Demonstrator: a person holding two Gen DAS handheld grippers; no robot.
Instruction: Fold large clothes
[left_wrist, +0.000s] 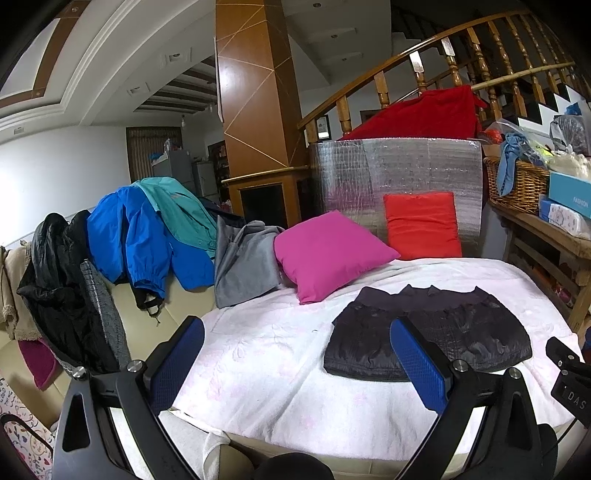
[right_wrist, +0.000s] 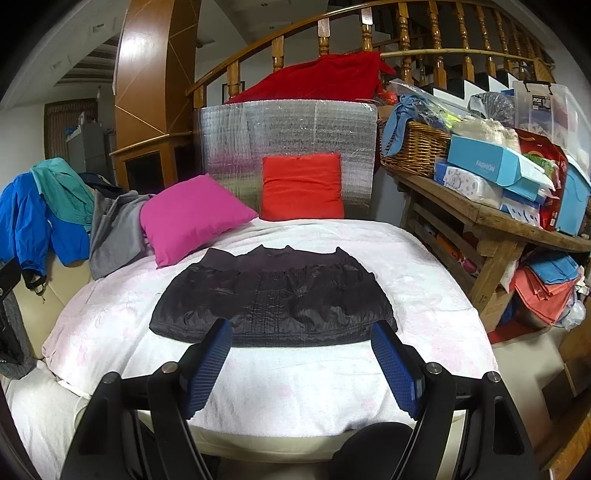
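Black quilted shiny jacket (right_wrist: 273, 299) already sits folded mid-frame on the white fuzzy bed blanket (right_wrist: 295, 376); left hand-held gripper (left_wrist: 295, 369) and right hand-held gripper (right_wrist: 301, 363) both gape wide, holding nothing. Draped jackets pile (left_wrist: 122, 240) at left looks unfolded.

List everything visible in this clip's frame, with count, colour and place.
black jacket: 1, black, folded flat on the white blanket
cushions: 2, pink cushion and red cushion, at the far edge
hung clothes: several; blue jacket, teal shirt, grey garment, on the left
silver foil panel: 1, behind the cushions
wicker basket: 1, brown, on the wooden bench, right
left claw: 1, blue pads, open
right claw: 1, blue pads, open
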